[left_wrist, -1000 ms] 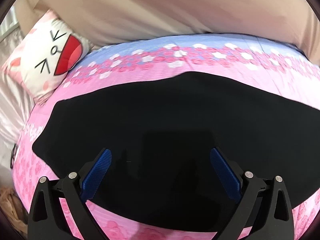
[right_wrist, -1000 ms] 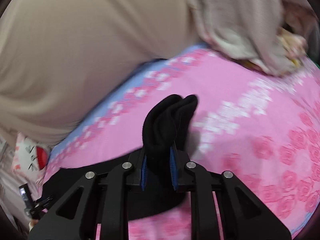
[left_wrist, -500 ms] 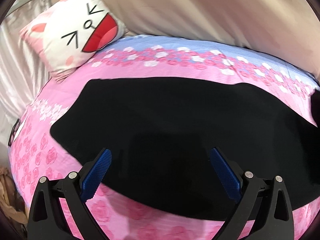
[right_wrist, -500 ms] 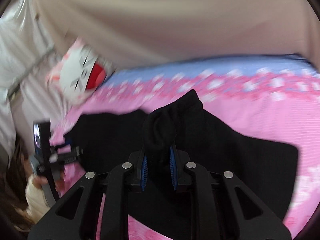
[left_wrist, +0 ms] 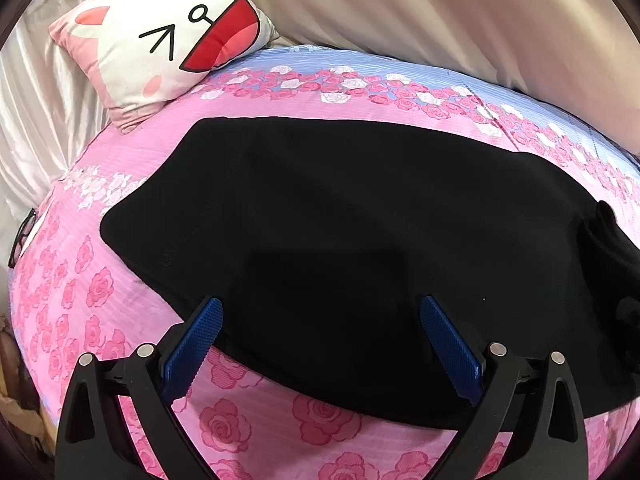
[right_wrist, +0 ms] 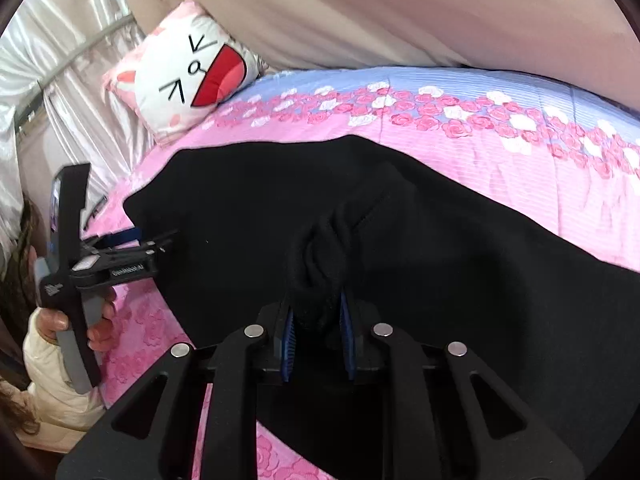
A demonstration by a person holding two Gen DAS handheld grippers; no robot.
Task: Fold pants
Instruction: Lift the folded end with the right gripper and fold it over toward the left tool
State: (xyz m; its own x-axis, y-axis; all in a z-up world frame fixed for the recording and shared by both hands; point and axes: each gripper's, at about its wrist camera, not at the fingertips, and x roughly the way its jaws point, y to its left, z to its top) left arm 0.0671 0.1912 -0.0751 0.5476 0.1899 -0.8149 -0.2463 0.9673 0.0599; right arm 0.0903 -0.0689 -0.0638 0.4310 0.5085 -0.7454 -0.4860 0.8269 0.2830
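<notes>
Black pants [left_wrist: 340, 240] lie spread flat on a pink rose-patterned bed [left_wrist: 80, 280]. My left gripper [left_wrist: 320, 344] is open, its blue pads over the near edge of the pants, holding nothing. My right gripper [right_wrist: 316, 320] is shut on a bunched end of the pants [right_wrist: 324, 248], lifted over the flat part of the pants [right_wrist: 480, 280]. That bunched end shows at the right edge of the left wrist view [left_wrist: 608, 240]. The left gripper [right_wrist: 116, 260] also shows in the right wrist view, at the pants' left edge.
A white and pink cat-face pillow [left_wrist: 160, 40] lies at the bed's far left corner. A beige padded headboard [left_wrist: 440, 12] runs along the back. Shiny silver fabric [left_wrist: 36, 100] hangs at the left. Glasses [left_wrist: 22, 236] lie at the bed's left edge.
My right gripper has carried the pant end leftward over the rest of the pants, doubling them. My left gripper has swung left, bringing the pillow more into view.
</notes>
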